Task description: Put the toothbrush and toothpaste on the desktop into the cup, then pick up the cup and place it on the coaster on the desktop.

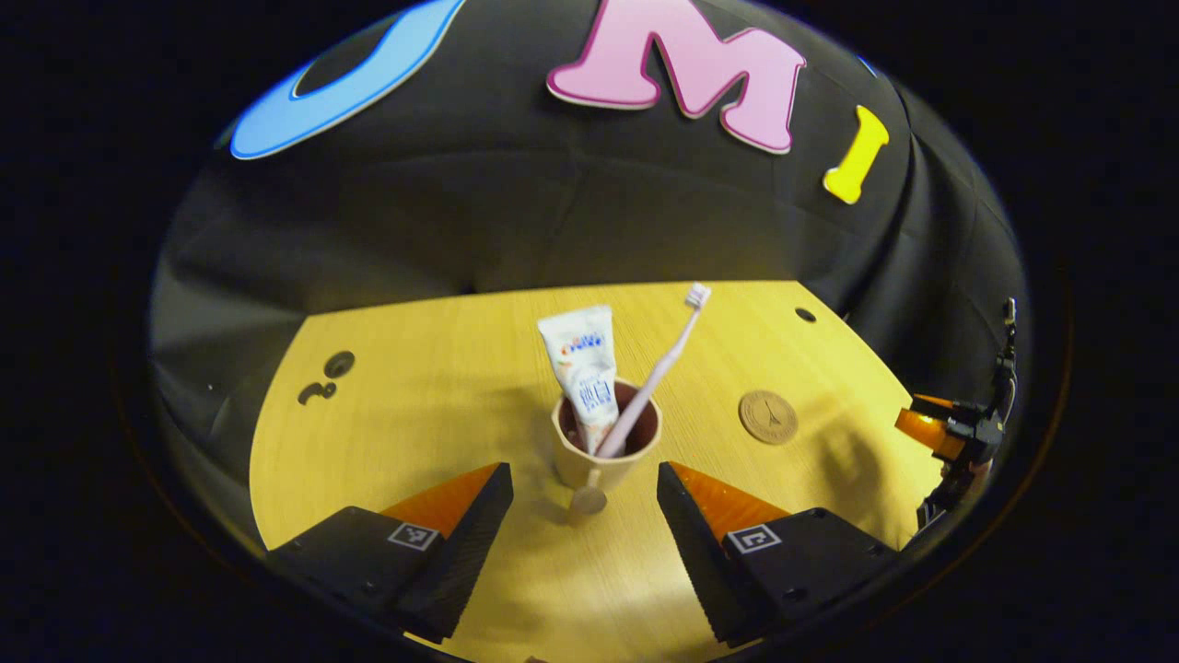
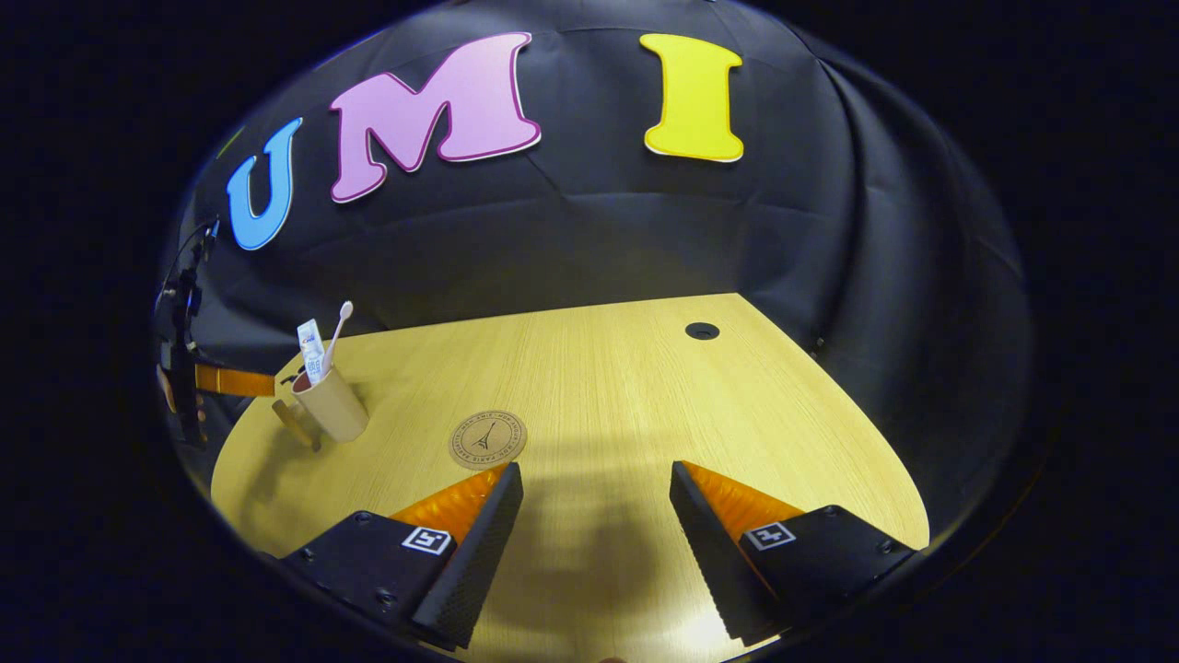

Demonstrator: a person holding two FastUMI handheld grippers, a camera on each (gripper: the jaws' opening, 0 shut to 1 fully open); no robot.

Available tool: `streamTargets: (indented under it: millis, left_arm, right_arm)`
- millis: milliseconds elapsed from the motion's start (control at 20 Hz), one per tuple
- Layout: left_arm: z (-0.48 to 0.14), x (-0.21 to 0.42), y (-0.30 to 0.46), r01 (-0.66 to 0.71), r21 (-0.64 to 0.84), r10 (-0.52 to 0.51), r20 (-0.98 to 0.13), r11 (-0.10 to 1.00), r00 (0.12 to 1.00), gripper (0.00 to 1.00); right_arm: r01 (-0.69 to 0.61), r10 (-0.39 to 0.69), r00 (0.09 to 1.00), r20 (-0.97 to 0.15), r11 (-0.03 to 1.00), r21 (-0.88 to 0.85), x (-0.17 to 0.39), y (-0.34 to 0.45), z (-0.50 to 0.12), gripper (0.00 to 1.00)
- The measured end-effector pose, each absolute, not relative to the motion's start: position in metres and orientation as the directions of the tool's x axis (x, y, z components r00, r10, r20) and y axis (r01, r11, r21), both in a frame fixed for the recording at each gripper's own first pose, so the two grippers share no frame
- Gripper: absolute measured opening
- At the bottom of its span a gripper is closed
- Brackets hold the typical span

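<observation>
A beige cup (image 1: 603, 456) stands upright on the wooden desktop (image 1: 442, 405), its handle (image 1: 589, 498) pointing at my left gripper. Inside it stand a white toothpaste tube (image 1: 582, 364) and a pale pink toothbrush (image 1: 659, 368), head up. My left gripper (image 1: 584, 479) is open, with its fingertips just short of the cup on either side and not touching it. The round brown coaster (image 1: 767, 416) lies to the cup's right. In the right gripper view, my right gripper (image 2: 597, 474) is open over the desk, with the coaster (image 2: 487, 439) just ahead of its left finger. The cup (image 2: 336, 405) stands far left.
A dark cable hole (image 2: 702, 331) sits near the desk's far edge. Two dark marks (image 1: 327, 378) lie at the far left of the desk. The black cloth wall rises right behind the desk. My right gripper (image 1: 958, 433) shows at the right rim of the left gripper view.
</observation>
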State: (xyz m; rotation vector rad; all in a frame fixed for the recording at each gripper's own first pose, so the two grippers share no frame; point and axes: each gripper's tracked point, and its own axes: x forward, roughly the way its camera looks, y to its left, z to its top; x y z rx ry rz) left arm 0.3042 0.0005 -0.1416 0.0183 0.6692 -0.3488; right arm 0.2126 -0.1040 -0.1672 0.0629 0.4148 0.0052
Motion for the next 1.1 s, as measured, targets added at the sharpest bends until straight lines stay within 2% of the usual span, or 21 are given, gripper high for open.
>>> streamTargets:
  millis: [150,450,550,700,850,900,950,1050,1100]
  left_arm:
    - [-0.156,0.304,-0.009,0.371,-0.093,-0.331,-0.679,0.924,0.655,0.98]
    - [-0.192,0.316,-0.017,0.427,-0.093,-0.324,-0.799,0.899,0.508,0.87]
    - [-0.201,0.321,-0.015,0.43,-0.078,-0.3,-0.826,0.9,0.477,0.85]
    - [-0.203,0.325,-0.021,0.448,-0.072,-0.296,-0.841,0.891,0.454,0.75]
    - [-0.209,0.324,-0.021,0.461,-0.055,-0.27,-0.868,0.886,0.417,0.73]
    - [-0.21,0.324,-0.02,0.462,-0.048,-0.26,-0.876,0.886,0.407,0.6]
    - [-0.212,0.324,-0.017,0.459,-0.036,-0.241,-0.885,0.888,0.398,0.53]
    - [-0.213,0.323,-0.017,0.433,-0.048,-0.225,-0.902,0.9,0.369,0.27]
    - [-0.214,0.322,-0.018,0.43,-0.05,-0.22,-0.908,0.901,0.355,0.26]
  right_arm:
    - [0.03,0.004,0.911,-0.413,0.997,0.075,0.206,-0.114,-0.166,0.98]
    - [0.078,-0.034,0.894,-0.448,0.994,0.08,0.197,-0.136,-0.177,0.98]
    - [0.115,-0.064,0.878,-0.475,0.99,0.079,0.194,-0.147,-0.187,0.98]
    - [0.145,-0.079,0.863,-0.498,0.985,0.095,0.193,-0.155,-0.197,0.98]
    - [0.151,-0.084,0.853,-0.515,0.985,0.09,0.191,-0.158,-0.205,0.98]
    - [0.147,-0.081,0.851,-0.519,0.985,0.088,0.19,-0.157,-0.207,0.98]
    - [0.144,-0.079,0.849,-0.523,0.986,0.085,0.19,-0.157,-0.208,0.98]
    - [0.147,-0.084,0.838,-0.539,0.986,0.075,0.189,-0.159,-0.213,0.99]
    - [0.154,-0.087,0.834,-0.545,0.985,0.078,0.189,-0.16,-0.215,0.99]
